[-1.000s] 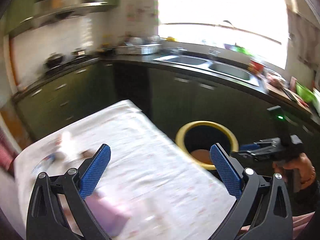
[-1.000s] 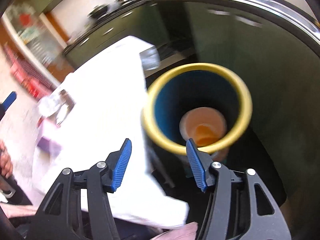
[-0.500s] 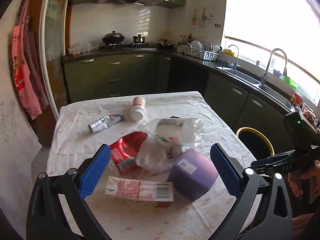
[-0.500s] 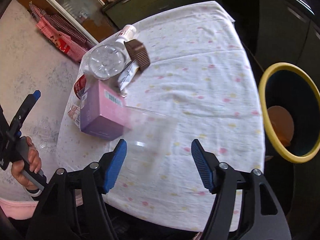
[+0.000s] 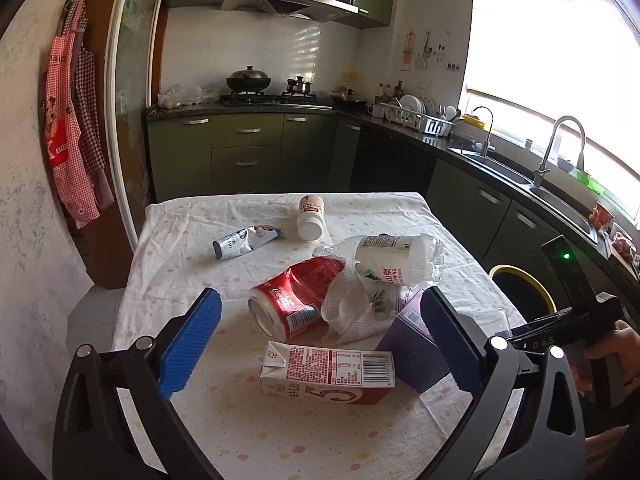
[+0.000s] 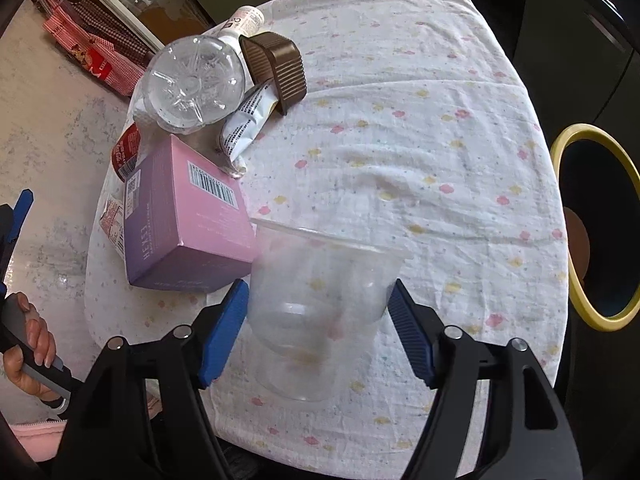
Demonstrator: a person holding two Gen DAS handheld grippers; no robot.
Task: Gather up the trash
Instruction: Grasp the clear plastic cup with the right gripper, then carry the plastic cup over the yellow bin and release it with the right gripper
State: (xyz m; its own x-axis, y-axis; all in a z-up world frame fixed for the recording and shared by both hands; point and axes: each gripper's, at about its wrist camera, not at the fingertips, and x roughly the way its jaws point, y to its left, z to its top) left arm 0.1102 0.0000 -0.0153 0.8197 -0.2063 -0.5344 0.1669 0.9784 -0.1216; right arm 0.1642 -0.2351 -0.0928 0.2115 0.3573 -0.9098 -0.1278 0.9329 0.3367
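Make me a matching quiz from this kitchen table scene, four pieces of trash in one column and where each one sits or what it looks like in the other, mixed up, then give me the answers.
Things:
1. clear plastic cup
2. red soda can
3. milk carton
4. white pill bottle

Descriptions:
A. lying at the far end of the table, away from the heap
B. crushed, lying on its side
C. between the open jaws of the right gripper
D. lying flat, nearest the left gripper, barcode facing up

Pairs: 1-C, 2-B, 3-D, 4-A
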